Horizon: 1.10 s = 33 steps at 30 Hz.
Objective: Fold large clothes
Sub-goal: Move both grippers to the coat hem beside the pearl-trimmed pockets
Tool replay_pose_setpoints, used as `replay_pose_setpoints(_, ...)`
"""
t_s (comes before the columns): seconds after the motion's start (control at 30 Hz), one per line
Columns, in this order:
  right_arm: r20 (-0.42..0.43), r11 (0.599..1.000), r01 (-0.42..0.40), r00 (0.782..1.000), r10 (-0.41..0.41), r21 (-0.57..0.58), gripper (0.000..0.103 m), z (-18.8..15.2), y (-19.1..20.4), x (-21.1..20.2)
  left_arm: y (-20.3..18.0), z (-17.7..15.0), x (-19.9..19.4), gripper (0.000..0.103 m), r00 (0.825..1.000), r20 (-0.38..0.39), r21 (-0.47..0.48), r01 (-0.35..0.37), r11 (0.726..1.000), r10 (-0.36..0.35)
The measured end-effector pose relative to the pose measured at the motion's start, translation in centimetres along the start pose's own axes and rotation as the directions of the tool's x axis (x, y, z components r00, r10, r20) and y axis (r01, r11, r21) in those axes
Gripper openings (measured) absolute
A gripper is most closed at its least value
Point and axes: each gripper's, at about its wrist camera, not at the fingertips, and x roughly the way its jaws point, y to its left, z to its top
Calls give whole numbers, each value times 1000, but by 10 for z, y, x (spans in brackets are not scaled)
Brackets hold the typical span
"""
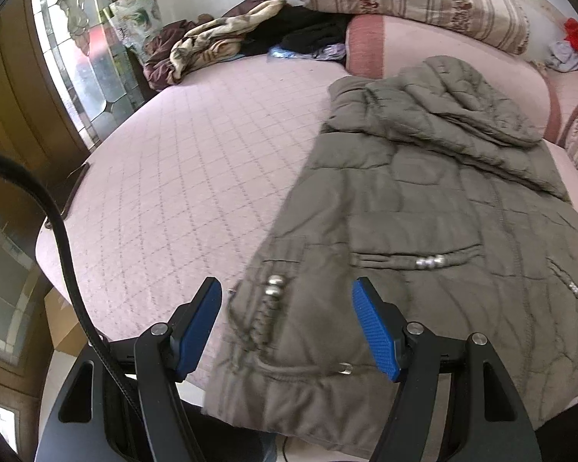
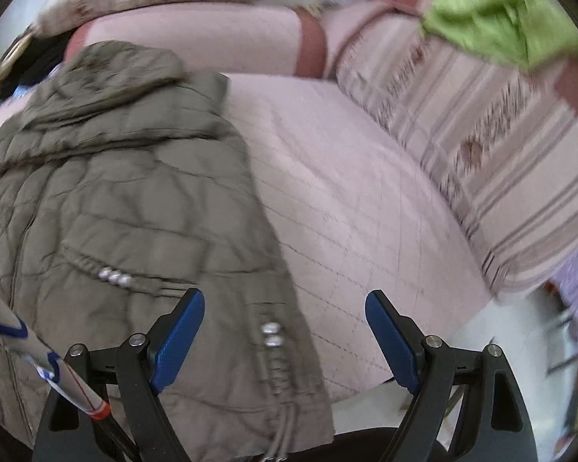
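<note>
The olive quilted jacket [image 1: 424, 208] lies flat on the pink quilted bed [image 1: 181, 177], sleeves seemingly already tucked in and hood at the far end, so the lengthwise fold looks left to do. Left gripper [image 1: 287, 327] and right gripper [image 2: 285, 338] hover over the near hem corners, jaws spread, pinching nothing; puffy stitched fabric, metal snaps
</note>
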Motion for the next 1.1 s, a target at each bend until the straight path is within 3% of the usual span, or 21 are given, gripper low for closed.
replay_pose_setpoints(0.2, -70, 991, -84, 993, 91, 106, 89, -3, -34, 34, 20, 4, 19, 70, 1000, -30, -26, -6, 1000, 5)
replay_pose_setpoints(0.3, -93, 974, -161, 980, 178, 160, 89, -5, -43, 49, 28, 9, 32, 70, 999, -45, -30, -16, 999, 15)
replay_pose_setpoints(0.4, -97, 936, -266, 951, 294, 229, 91, -7, -48, 60, 36, 13, 42, 70, 998, -58, -41, 11, 999, -13)
replay_pose_setpoints(0.57, -107, 855, -395, 886, 451, 335, 91, -11, -50, 80, 61, 25, 68, 69, 984, -101, -131, 130, 983, -144)
replay_pose_setpoints(0.67, -81, 823, -431, 868, 491, 369, 95, -13, -50, 85, 79, 29, 92, 70, 953, -149, -218, 228, 949, -263)
replay_pose_setpoints(0.73, -73, 817, -448, 861, 504, 362, 95, -11, -48, 86, 88, 29, 108, 70, 919, -171, -288, 297, 911, -354)
replay_pose_setpoints(0.83, -70, 812, -470, 850, 522, 347, 95, -8, -43, 89, 94, 30, 110, 76, 889, -140, -325, 376, 868, -437)
replay_pose_setpoints(0.87, -71, 812, -475, 848, 526, 340, 95, -8, -41, 90, 94, 29, 110, 77, 874, -132, -334, 406, 851, -468)
replay_pose_setpoints(0.93, -74, 809, -486, 842, 535, 331, 95, -7, -38, 90, 90, 26, 112, 77, 824, -133, -359, 479, 801, -551)
replay_pose_setpoints(1.03, -91, 809, -501, 831, 549, 306, 95, -10, -30, 88, 77, 19, 110, 77, 783, -149, -338, 534, 775, -604)
replay_pose_setpoints(1.1, -107, 809, -516, 821, 560, 281, 95, -15, -25, 85, 70, 14, 106, 77, 767, -160, -321, 555, 768, -621)
